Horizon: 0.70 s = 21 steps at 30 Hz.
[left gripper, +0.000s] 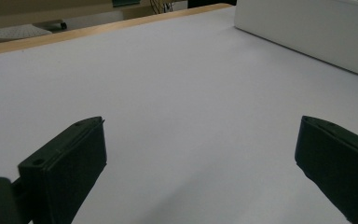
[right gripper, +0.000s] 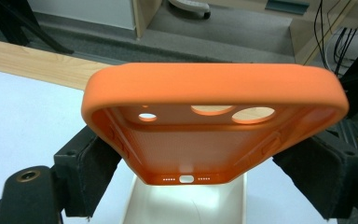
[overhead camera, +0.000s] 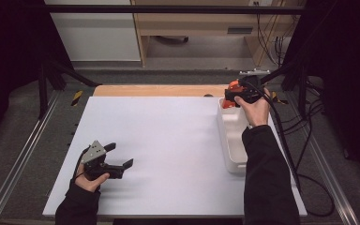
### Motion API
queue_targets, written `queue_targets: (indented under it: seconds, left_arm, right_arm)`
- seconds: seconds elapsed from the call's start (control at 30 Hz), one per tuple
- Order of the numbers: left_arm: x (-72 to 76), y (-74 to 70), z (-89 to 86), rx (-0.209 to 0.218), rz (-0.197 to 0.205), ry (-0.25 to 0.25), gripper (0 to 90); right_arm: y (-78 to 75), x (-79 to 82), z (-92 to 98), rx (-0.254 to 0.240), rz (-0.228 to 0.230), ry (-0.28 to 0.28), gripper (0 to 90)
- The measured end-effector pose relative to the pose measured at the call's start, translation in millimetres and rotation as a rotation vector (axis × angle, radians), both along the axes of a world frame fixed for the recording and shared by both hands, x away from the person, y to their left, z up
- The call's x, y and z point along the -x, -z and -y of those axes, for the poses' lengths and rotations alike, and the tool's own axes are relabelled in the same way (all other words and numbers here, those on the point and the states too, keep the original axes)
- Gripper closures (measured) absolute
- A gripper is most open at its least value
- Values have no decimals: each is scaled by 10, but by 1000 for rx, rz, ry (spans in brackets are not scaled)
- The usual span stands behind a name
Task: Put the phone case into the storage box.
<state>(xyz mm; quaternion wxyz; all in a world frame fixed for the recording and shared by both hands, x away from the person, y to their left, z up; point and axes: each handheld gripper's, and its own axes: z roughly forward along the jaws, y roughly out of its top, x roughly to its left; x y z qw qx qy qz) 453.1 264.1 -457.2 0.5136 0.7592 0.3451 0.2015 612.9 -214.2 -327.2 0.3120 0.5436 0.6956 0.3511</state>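
The case (right gripper: 214,126) is an orange phone case of soft look, empty, its hollow inside facing the right gripper view, with camera cut-outs near its far end and a port slot and small holes at its near end. It hangs clamped by its long sides, above the far end of a white tray (overhead camera: 232,140).

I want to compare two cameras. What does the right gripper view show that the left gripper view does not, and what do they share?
The right gripper view alone has the orange phone case, clamped at its sides by the right tool, with its camera cutouts, port opening and mesh-textured inside. The left gripper view alone has the left tool, open with nothing between its jaws. Both have the white table surface, the white bin and the wooden table edge.
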Motion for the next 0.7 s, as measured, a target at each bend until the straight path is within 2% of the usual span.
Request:
queue_targets:
  seconds: [0.43, 0.7]
  left_arm:
    - [-8, 18, 9, -7, -5, 5, 17]
    - [-11, 31, 20, -13, -6, 8, 17]
  right_arm:
    - [268, -158, 16, 17, -72, 36, 157]
    - [376, -242, -17, 26, -93, 44, 157]
